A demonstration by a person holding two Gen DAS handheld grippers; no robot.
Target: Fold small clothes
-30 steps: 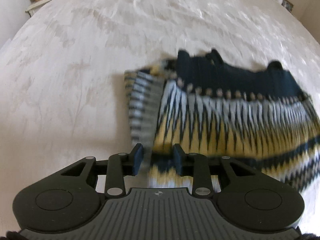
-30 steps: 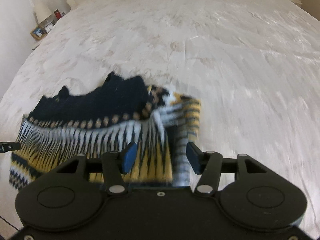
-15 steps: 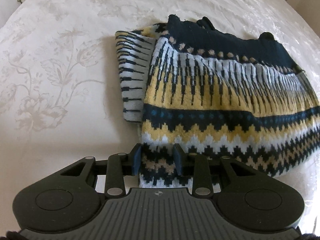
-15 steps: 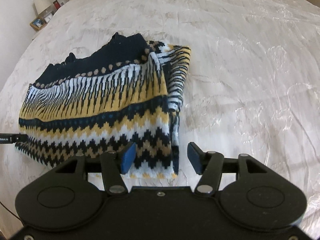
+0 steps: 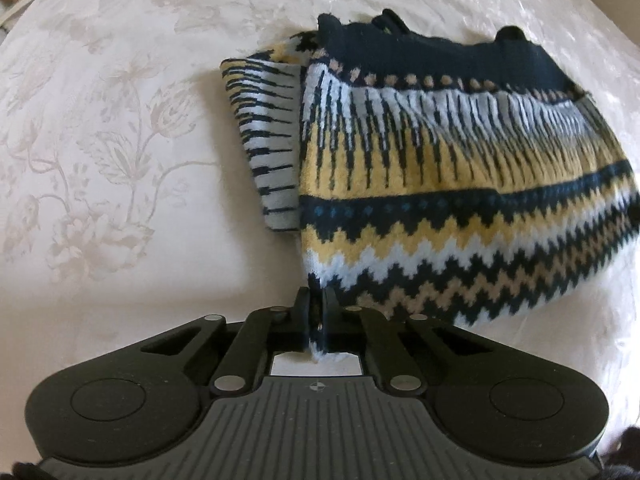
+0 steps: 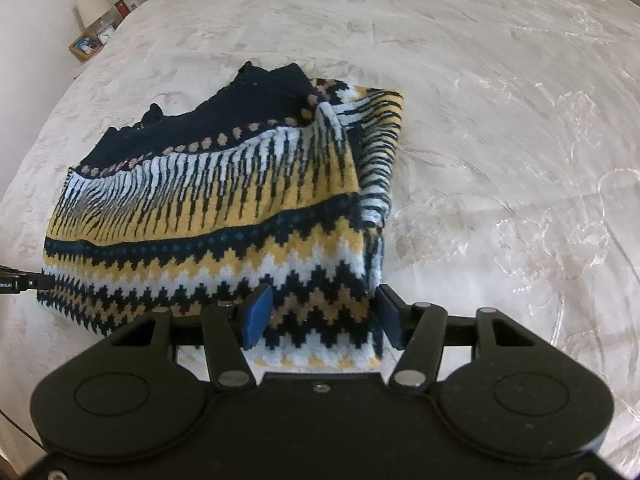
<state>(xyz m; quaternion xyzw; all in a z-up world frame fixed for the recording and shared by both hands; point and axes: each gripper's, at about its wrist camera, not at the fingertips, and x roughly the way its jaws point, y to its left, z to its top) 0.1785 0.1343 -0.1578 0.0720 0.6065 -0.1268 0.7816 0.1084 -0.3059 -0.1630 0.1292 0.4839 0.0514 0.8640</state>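
**Patterned sweater on the bed, one hem corner pinched, the other straddled**

The knitted sweater (image 5: 460, 184), banded in navy, yellow and white zigzags, lies on the white floral bedspread (image 5: 112, 152); it fills the centre and right of the left wrist view and the centre-left of the right wrist view (image 6: 224, 208). Its navy neckline points to the top of both frames, the hem toward the cameras. A striped sleeve (image 5: 268, 140) is tucked under the body and shows along the left flank in the left view, along the right flank (image 6: 380, 148) in the right view.

The left gripper (image 5: 318, 304), at the lower centre of its frame, has its jaws closed narrow on the near hem corner, with a tuft of knit squeezed between them. The right gripper (image 6: 322, 312) has its jaws wide apart, astride the opposite hem corner, with no hold on the cloth.

Risks, as judged from this state: lifting with one corner gripped would drag the sweater askew and could pull the tucked sleeve loose; the right jaws might close on the top layer only, or snag the bedspread beneath; the soft knit could slip from the left pinch, which takes little fabric.

Open bedspread lies beyond the neckline and to both sides, giving room to carry the hem forward. A nightstand (image 6: 96, 36) with a lamp and a photo frame sits at the upper left of the right view, well apart.
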